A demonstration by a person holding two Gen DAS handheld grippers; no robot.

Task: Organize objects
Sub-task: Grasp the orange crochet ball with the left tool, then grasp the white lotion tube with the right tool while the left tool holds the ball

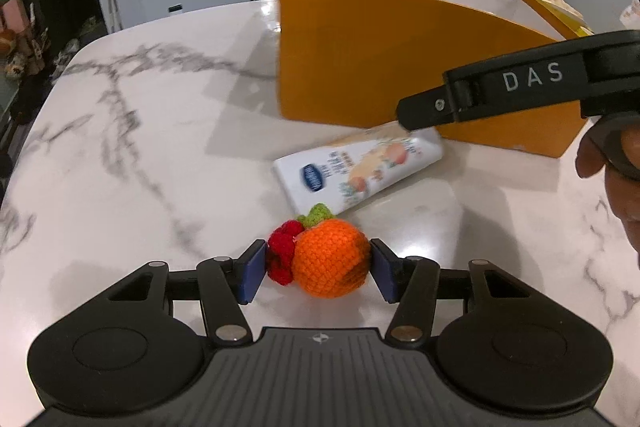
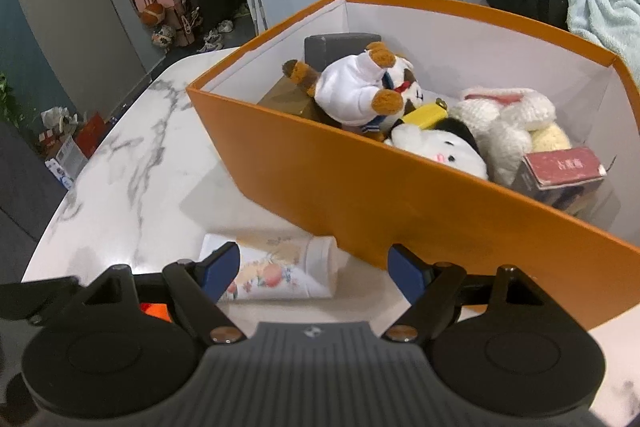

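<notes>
The left gripper [image 1: 318, 269] is squeezing the crochet fruit [image 1: 330, 257] between its blue pads [image 1: 253, 277], one pad pressing the red berry side, the other the orange side. The fruit is sitting low over the marble table [image 1: 140, 147]; whether it is touching the top I cannot tell. Just ahead of the left fingertips, the tube [image 1: 360, 171] is lying flat on the table, cap end pointing toward the orange box [image 1: 380, 67], which is standing beyond it.

Over on the other side, the right gripper [image 2: 316, 273] is hanging wide open with nothing between its fingers [image 2: 404, 269]. The tube [image 2: 280, 271] is lying under and just ahead of its left finger, cap toward the box wall [image 2: 360, 187], which is rising right in front of both fingertips. Inside the box, past the fingers, a plush dog [image 2: 360, 87] in a white top is lying on other things, a white plush [image 2: 440, 147] and a knitted rabbit [image 2: 508, 115] are sitting beside it, and a red carton [image 2: 560, 167] is leaning in the near right corner.

In the left view, the right gripper's black arm [image 1: 520, 83] is reaching in over the tube's cap end.
</notes>
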